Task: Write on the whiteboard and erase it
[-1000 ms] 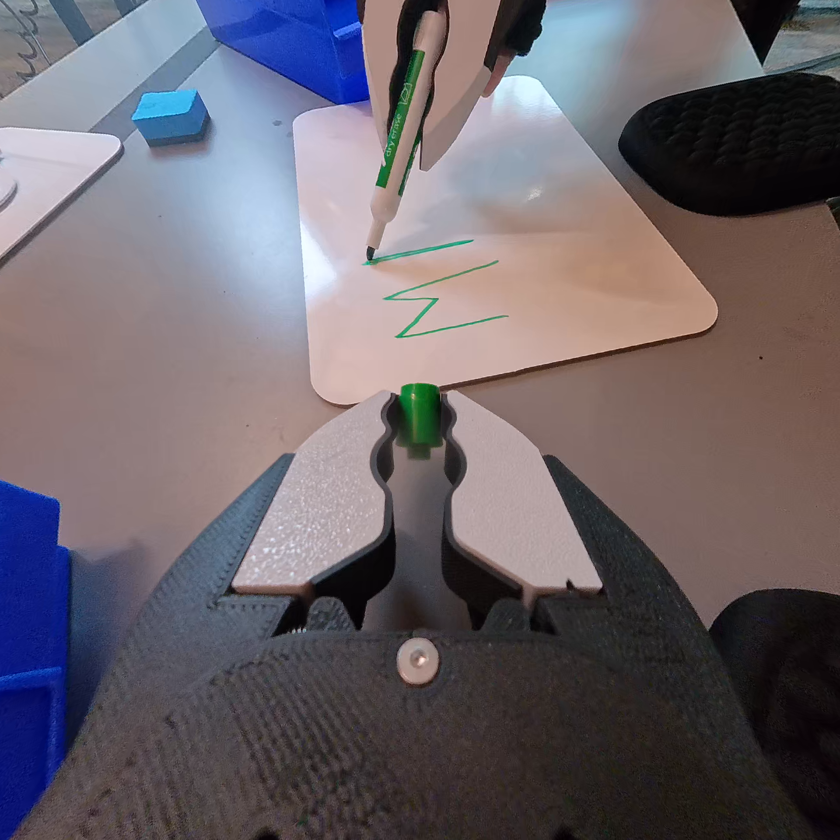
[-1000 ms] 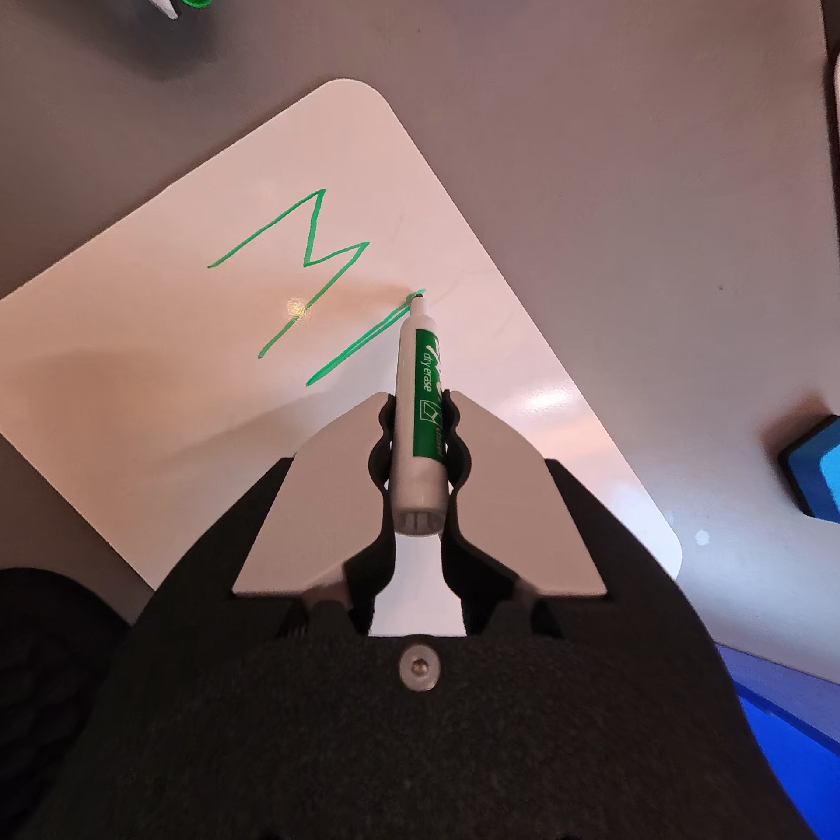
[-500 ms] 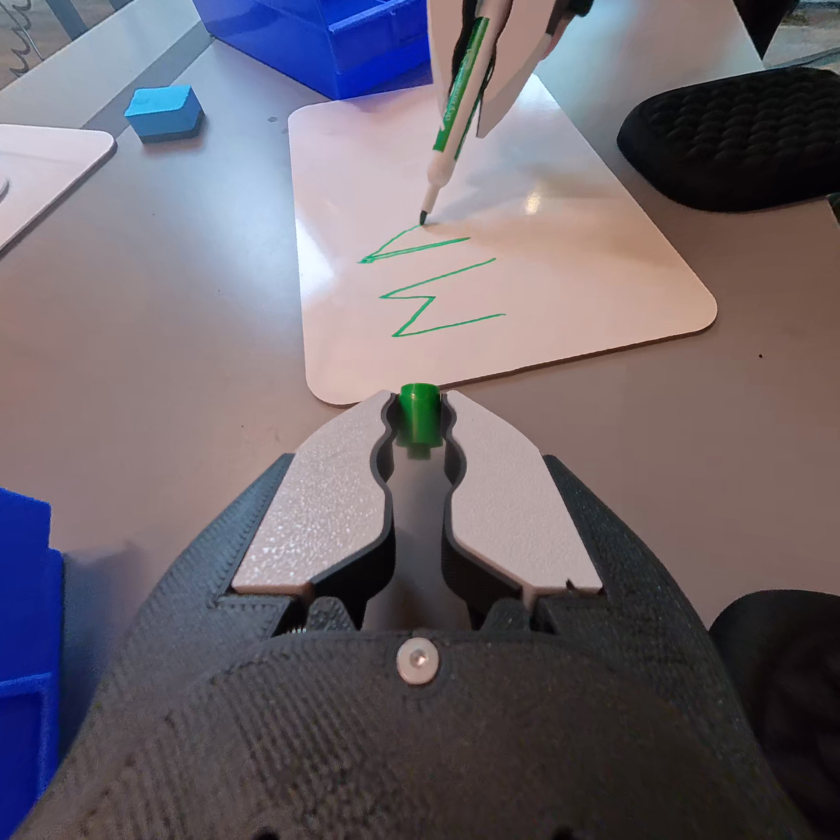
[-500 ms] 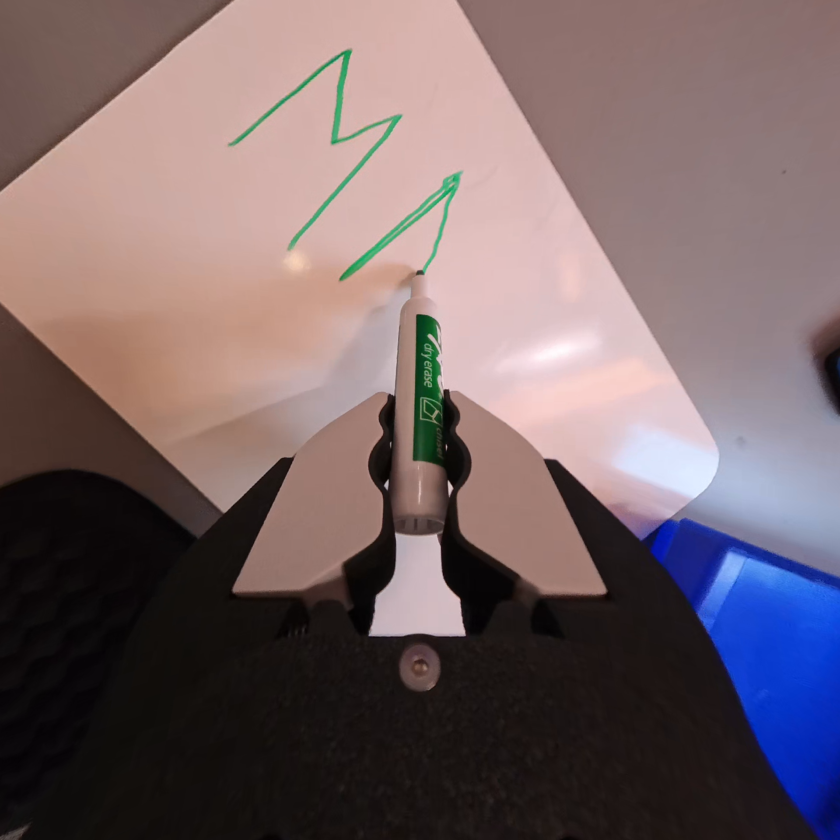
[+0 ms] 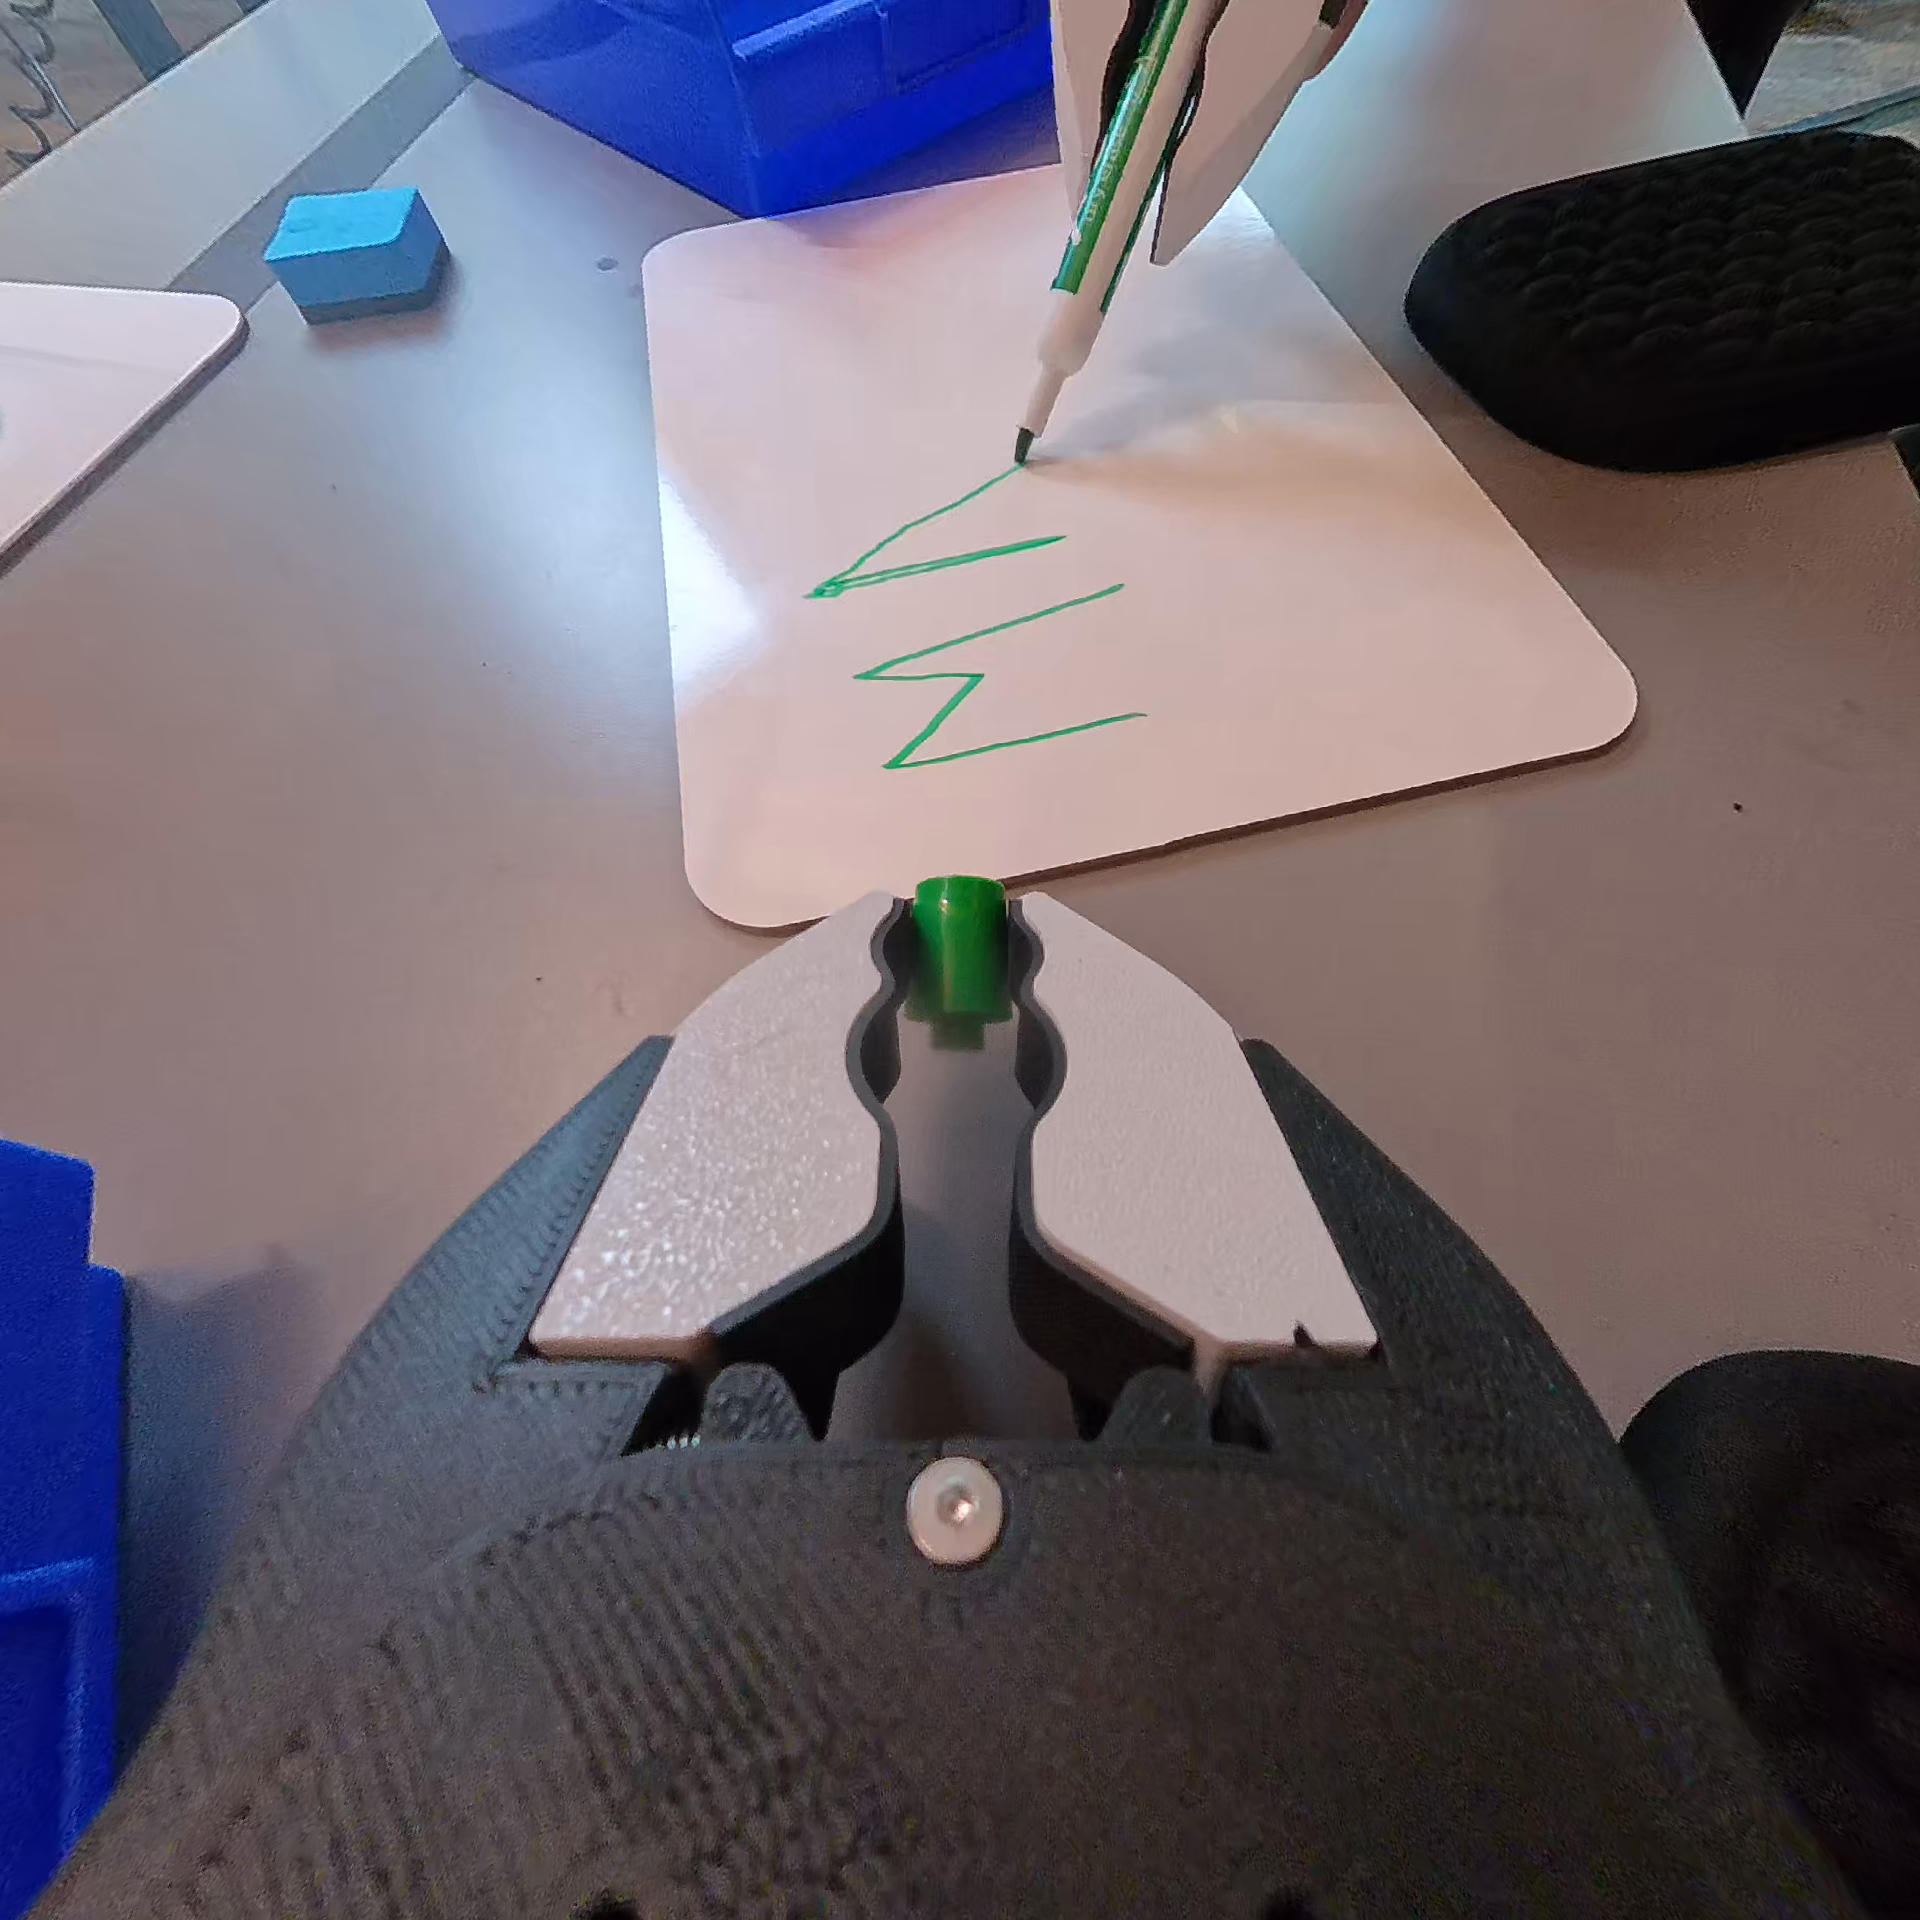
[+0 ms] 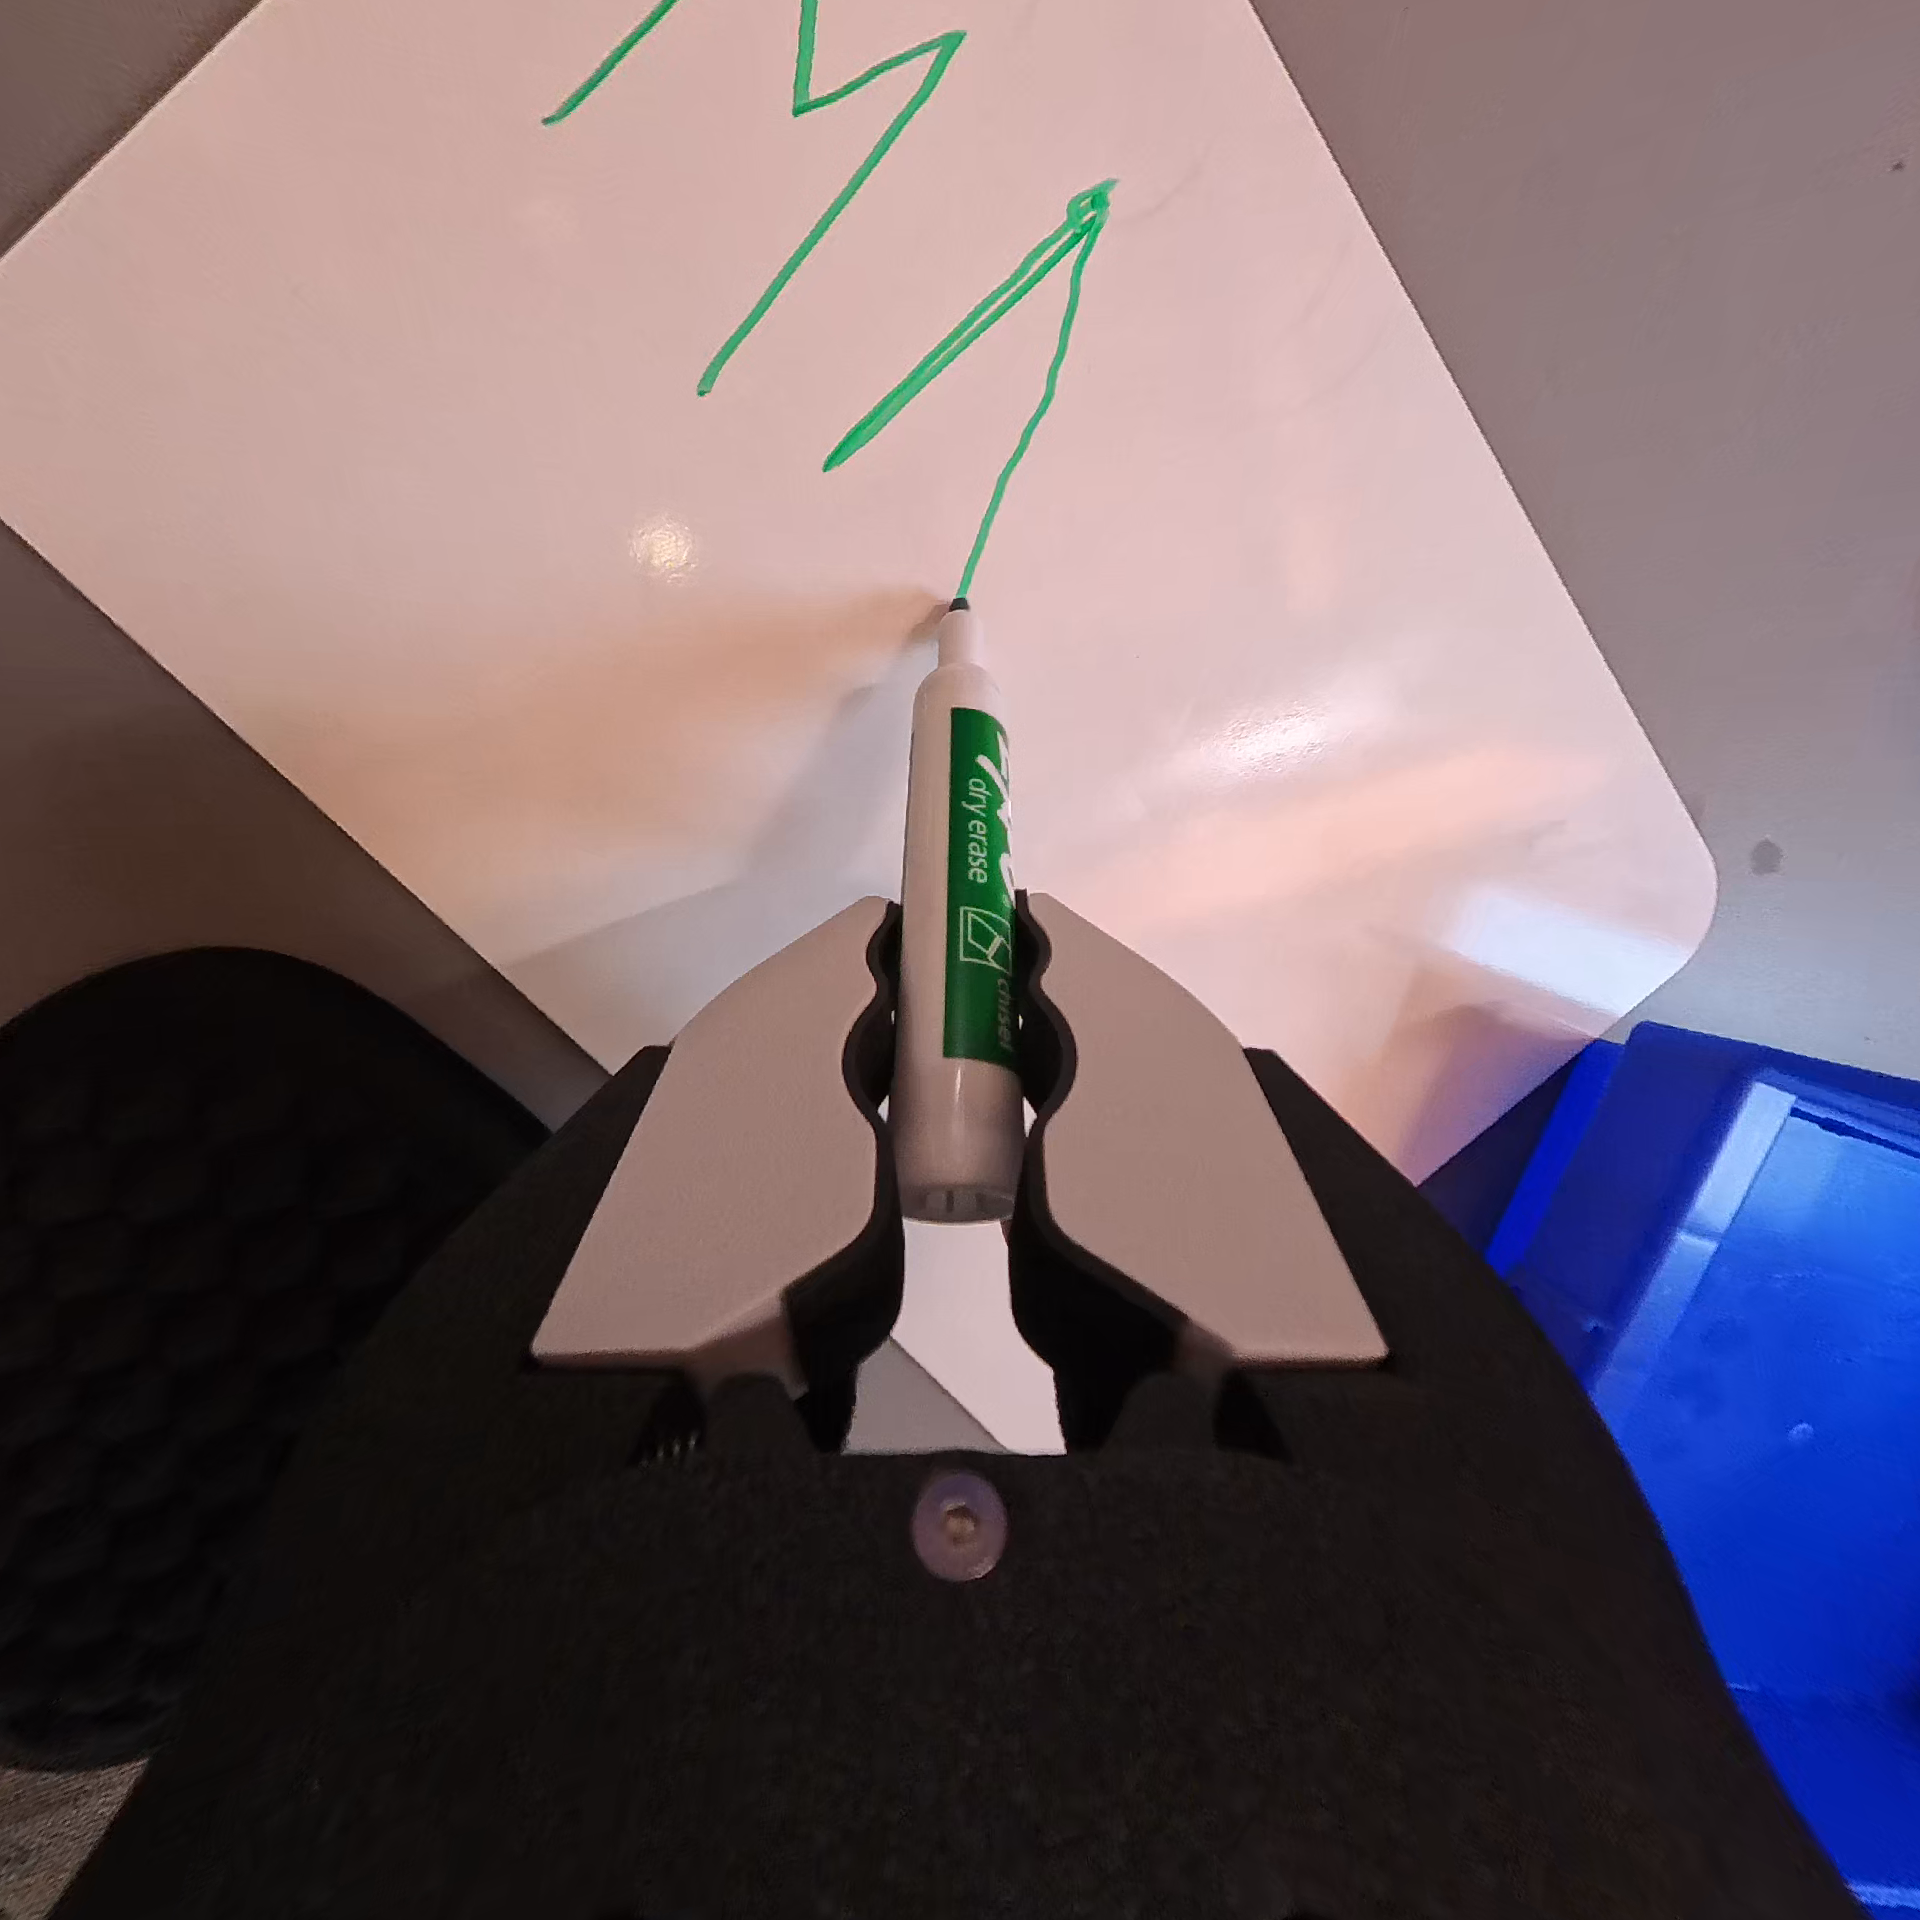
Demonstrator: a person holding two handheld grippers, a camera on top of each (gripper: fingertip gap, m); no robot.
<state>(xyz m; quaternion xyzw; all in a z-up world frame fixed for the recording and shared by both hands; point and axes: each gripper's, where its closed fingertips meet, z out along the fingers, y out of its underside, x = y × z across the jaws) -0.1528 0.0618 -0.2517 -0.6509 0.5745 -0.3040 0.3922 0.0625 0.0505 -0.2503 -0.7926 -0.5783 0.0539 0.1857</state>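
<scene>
Jaws pinching green cap (image 5: 958, 951) left, marker (image 6: 956, 935) right; eraser (image 5: 356, 252) left-only.

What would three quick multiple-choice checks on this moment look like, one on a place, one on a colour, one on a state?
1. Where does the blue eraser lie?
A. On the whiteboard
B. On the table, off the board's far left corner in the left wrist view
C. In the blue bin

2. What colour are the lines on the whiteboard?
A. Red
B. Black
C. Green

3. What is the left gripper doing?
A. Shut on the marker cap
B. Open and empty
C. Holding the eraser

Answers: 1 B, the eraser sits on bare table apart from the board. 2 C, the zigzag strokes are green like the marker in the right gripper. 3 A, the green cap is pinched between its fingertips.
</scene>
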